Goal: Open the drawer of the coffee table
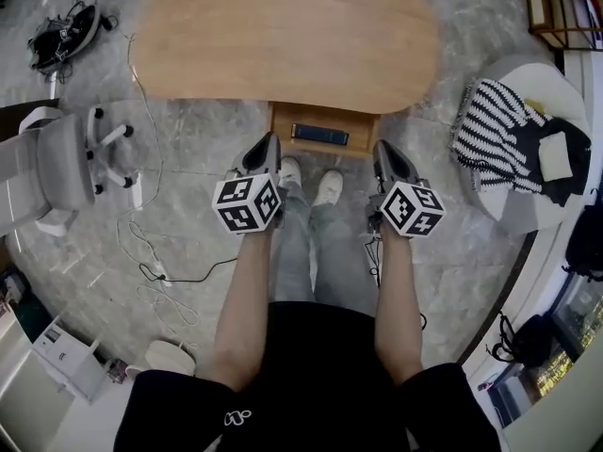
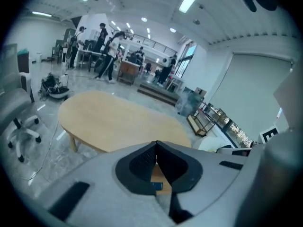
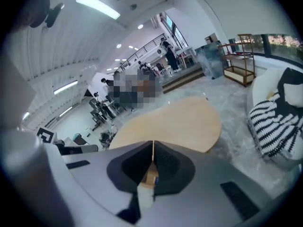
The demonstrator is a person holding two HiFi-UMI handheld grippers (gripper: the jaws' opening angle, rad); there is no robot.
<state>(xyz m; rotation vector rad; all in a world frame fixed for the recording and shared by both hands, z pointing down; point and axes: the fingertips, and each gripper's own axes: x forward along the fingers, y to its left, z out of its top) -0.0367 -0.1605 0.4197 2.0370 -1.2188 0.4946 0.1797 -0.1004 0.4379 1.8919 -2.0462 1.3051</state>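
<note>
The drawer (image 1: 283, 137) stands pulled out from under the near edge of the wooden tabletop (image 1: 283, 36), with a flat dark blue thing (image 1: 320, 134) lying inside. The left tool (image 1: 270, 141) and the right tool (image 1: 381, 149) hover at its near corners, one on each side, both with jaws pressed together on nothing.
</note>
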